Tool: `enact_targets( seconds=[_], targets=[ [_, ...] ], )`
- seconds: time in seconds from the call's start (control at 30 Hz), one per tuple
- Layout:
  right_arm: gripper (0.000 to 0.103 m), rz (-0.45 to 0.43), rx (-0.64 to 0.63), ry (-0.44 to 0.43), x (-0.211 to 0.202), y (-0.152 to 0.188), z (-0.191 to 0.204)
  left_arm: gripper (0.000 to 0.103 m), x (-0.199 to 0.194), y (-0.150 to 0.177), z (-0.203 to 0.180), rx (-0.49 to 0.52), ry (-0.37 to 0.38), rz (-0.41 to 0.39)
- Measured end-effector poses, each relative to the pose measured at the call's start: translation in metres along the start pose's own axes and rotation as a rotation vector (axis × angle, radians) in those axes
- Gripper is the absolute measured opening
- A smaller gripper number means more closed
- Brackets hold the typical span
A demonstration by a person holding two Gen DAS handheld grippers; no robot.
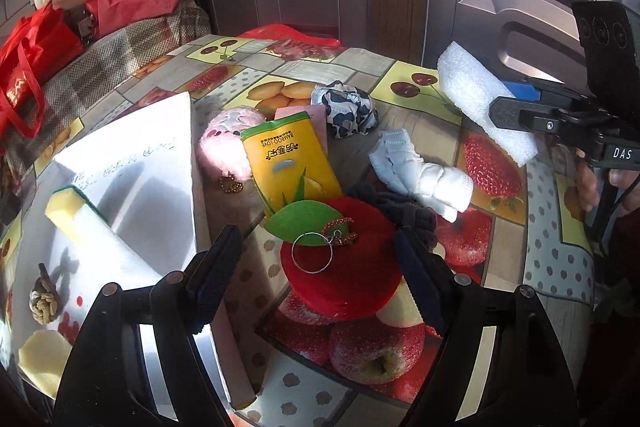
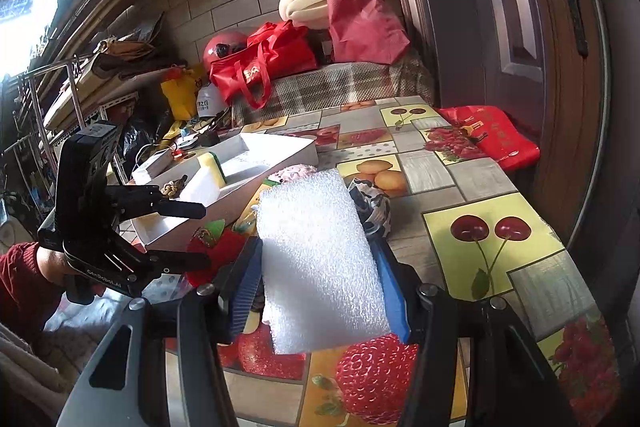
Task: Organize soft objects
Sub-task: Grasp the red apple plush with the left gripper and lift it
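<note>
Left gripper (image 1: 316,259) fingers hang open over the red felt apple keychain (image 1: 340,267); its metal ring (image 1: 311,253) could snag. Right gripper (image 2: 316,291) fingers pinch the white foam block (image 2: 316,259), which could slip

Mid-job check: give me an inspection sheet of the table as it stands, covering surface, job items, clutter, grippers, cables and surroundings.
Surface: table under a fruit-print cloth, crowded on the tray side.
Job's things: white tray holds a yellow-green sponge and a knotted rope piece. Loose on the cloth: red apple plush, pink plush, yellow tissue pack, patterned cloth, white folded cloth, dark cloth.
Clutter: nothing seen.
Grippers: left gripper open, fingers either side of the apple plush; right gripper shut on the white foam block.
Cables: nothing seen on the table.
Surroundings: red bags, door, shelving.
</note>
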State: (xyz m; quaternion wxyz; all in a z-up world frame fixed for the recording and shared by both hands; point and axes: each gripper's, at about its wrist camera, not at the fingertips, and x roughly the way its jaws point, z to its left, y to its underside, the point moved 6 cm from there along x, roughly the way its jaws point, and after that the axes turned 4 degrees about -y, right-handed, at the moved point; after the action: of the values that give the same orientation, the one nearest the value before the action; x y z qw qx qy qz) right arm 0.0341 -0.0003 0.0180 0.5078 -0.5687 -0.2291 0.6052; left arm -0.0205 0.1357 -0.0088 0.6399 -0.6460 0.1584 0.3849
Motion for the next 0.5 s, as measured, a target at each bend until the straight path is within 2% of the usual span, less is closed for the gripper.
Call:
enact_targets(
  seconds=[0.2,0.23,0.27,0.4,0.5],
  targets=[
    [0.055,-0.003,0.0,-0.001,0.0,-0.001,0.001,0.079,0.024,0.01,-0.015,0.035,0.001,0.079],
    [0.055,-0.004,-0.001,-0.001,0.0,-0.001,0.001,0.07,0.027,0.013,-0.016,0.032,0.002,0.085],
    [0.055,-0.005,-0.003,-0.001,0.0,-0.001,0.002,0.067,0.028,0.015,-0.016,0.035,-0.013,0.08],
    [0.055,-0.034,-0.041,0.011,-0.006,-0.002,0.007,0.063,0.014,0.019,-0.019,0.019,-0.018,0.009],
    [0.055,-0.079,-0.046,0.013,-0.012,-0.005,0.012,0.063,-0.014,0.018,-0.011,-0.013,-0.045,-0.109]
  ],
)
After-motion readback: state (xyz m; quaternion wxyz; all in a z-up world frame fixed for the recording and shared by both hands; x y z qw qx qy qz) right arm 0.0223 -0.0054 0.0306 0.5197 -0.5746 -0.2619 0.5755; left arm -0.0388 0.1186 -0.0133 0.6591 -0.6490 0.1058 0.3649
